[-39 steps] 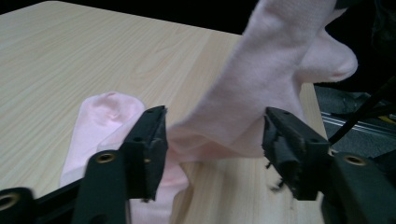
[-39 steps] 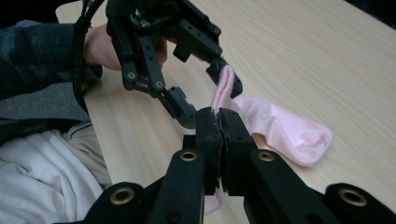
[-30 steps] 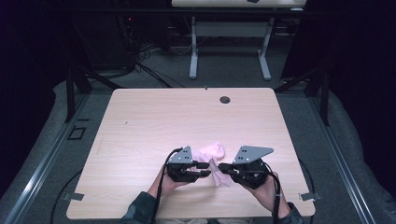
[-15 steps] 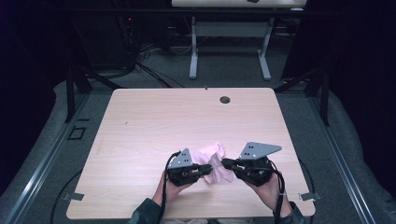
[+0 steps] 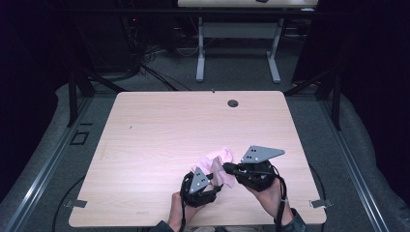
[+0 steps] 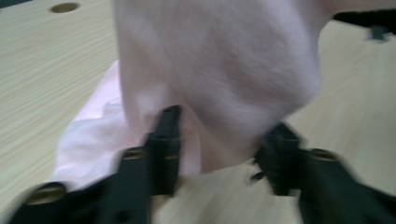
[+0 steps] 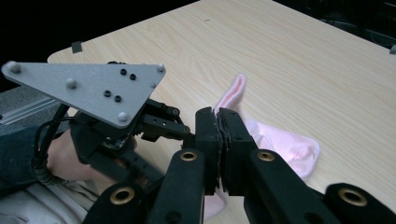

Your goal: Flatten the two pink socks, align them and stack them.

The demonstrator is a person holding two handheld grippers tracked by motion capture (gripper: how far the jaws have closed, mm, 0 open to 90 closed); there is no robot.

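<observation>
the right gripper (image 7: 218, 135) has its jaws pressed tight together, and a thin edge of the pink cloth (image 7: 285, 144) is pinched between them. in the right gripper view the cloth comes out above the closed tips as a narrow strip, and a wider part of it lies on the table (image 7: 289, 51) just to the right of the jaws. a small pink bit shows also below the jaws, at their base.

the left gripper (image 6: 219, 135) has its jaws partly apart, at a middle width, and they have just been closing a little. in the left gripper view the cloth (image 6: 219, 60) hangs down into the gap between the two jaws as a thick fold. it lies against the inner side of the left jaw and seems to touch the right jaw too, but the picture is blurred, so a firm grip cannot be told. more cloth spreads on the wood to the left of the left jaw.

in the high view both grippers are near the front edge of the table (image 5: 159, 125), the left gripper (image 5: 205, 181) and the right gripper (image 5: 232, 170) close beside each other, with the cloth (image 5: 218, 159) between them and running out beyond their tips. a hand (image 5: 270, 195) holds the right gripper from below.
</observation>
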